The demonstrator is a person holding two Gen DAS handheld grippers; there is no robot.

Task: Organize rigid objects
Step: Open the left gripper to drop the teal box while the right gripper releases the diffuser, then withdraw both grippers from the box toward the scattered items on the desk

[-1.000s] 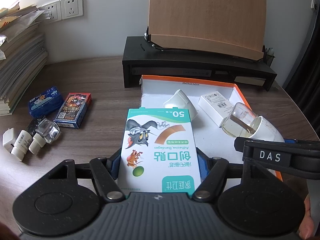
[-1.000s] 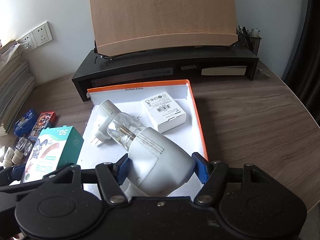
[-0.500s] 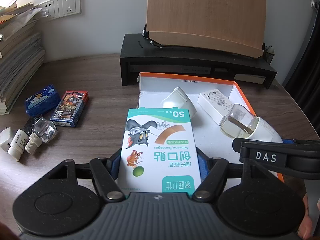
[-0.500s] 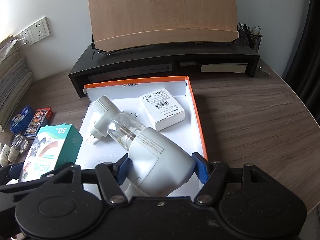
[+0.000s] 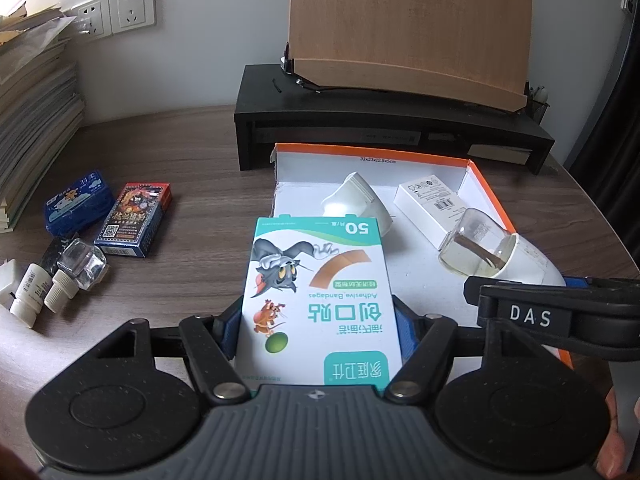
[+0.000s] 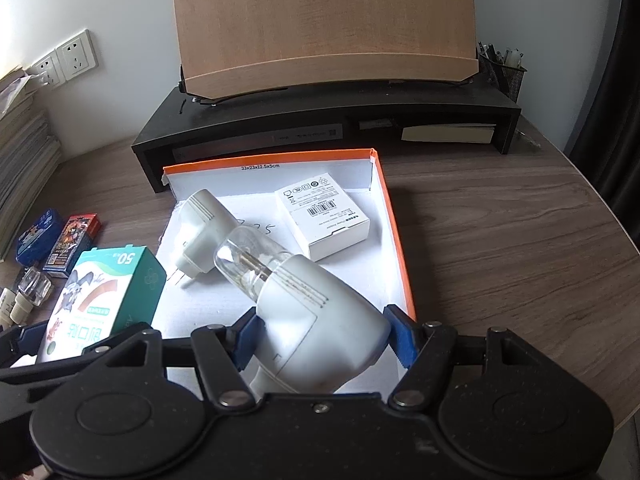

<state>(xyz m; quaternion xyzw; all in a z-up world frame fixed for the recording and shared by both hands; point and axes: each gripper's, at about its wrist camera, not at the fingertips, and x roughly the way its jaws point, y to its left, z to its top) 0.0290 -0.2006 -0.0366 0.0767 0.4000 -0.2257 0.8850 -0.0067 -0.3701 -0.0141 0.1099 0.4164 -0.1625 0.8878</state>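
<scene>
A wood-grain desk [image 6: 500, 240] stands against a white wall. The left gripper [image 5: 316, 328] pinches a bandage box [image 5: 316, 296] at the near left edge of the orange-rimmed tray [image 6: 394, 232]. At its 3 o'clock, the right gripper [image 6: 324, 336] clamps a white plug-in vaporizer [image 6: 320, 316] with a glass bottle above the tray. Inside lie a second white plug-in unit [image 6: 204, 232] and, at 2 o'clock, a small white carton [image 6: 324, 216].
</scene>
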